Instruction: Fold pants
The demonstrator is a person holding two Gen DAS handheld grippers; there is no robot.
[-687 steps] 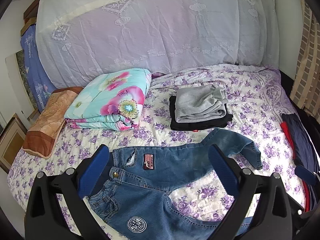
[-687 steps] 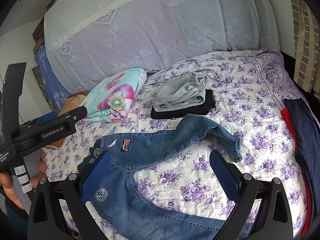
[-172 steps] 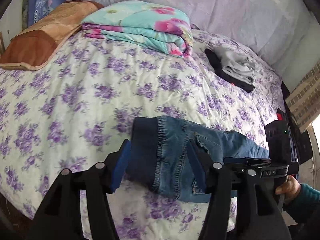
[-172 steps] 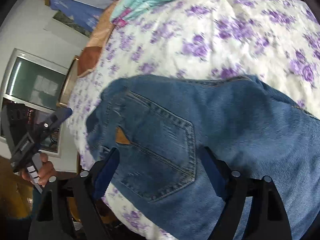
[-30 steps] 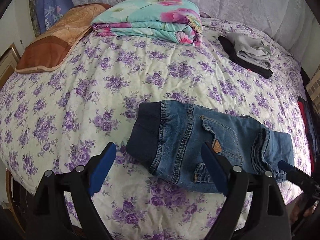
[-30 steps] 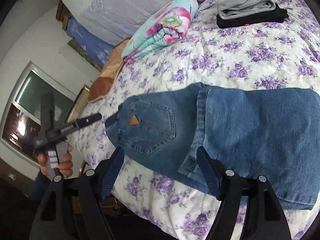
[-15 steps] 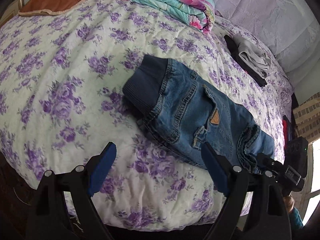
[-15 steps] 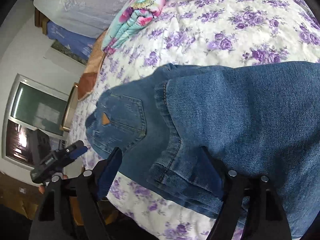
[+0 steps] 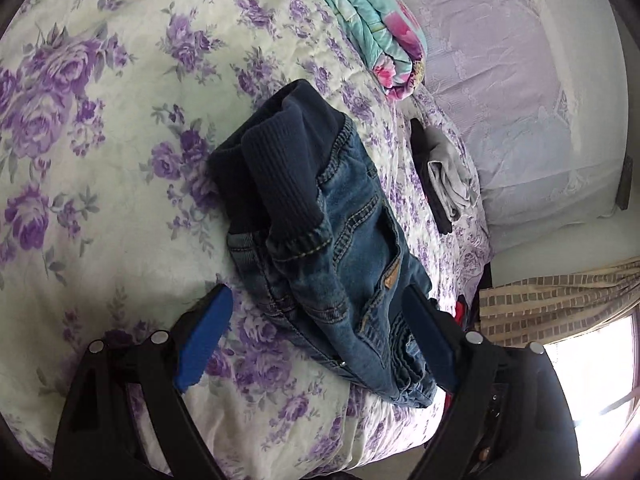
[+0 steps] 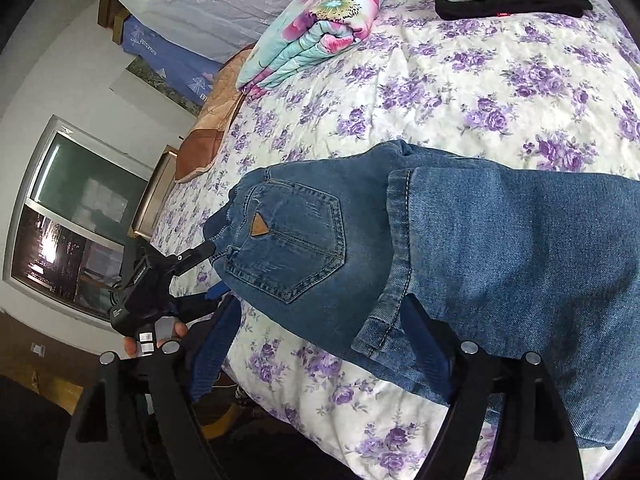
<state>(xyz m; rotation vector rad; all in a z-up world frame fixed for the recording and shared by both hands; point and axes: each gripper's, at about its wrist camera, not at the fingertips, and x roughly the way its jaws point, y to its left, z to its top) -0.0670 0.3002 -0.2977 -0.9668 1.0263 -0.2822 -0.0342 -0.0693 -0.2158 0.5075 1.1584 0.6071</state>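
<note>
The jeans (image 9: 320, 240) lie near the front edge of the bed (image 9: 100, 128), already doubled over, with the leg hems brought up over the seat so one hem edge crosses just beside the back pocket (image 10: 296, 240). Their long axis runs across in front of me, from the dark ribbed waistband (image 9: 276, 172) on my left side to the folded bulk on my right. My left gripper (image 9: 316, 344) hangs over the waistband end with its blue pads wide apart and nothing pressed between them; the denim lies between and beyond the tips, and one pad sits right beside the cloth's edge. My right gripper (image 10: 320, 344) stands wide too, its jaws having just been opening, and the hem of the top layer lies between the pads without either pressing on it, so I hold nothing. Each hand is near its own end, and I judge the waistband end is the left's to take for the next fold toward the right. The denim looks thick, mid-blue, soft and rumpled at the waistband, flatter across the legs.
</note>
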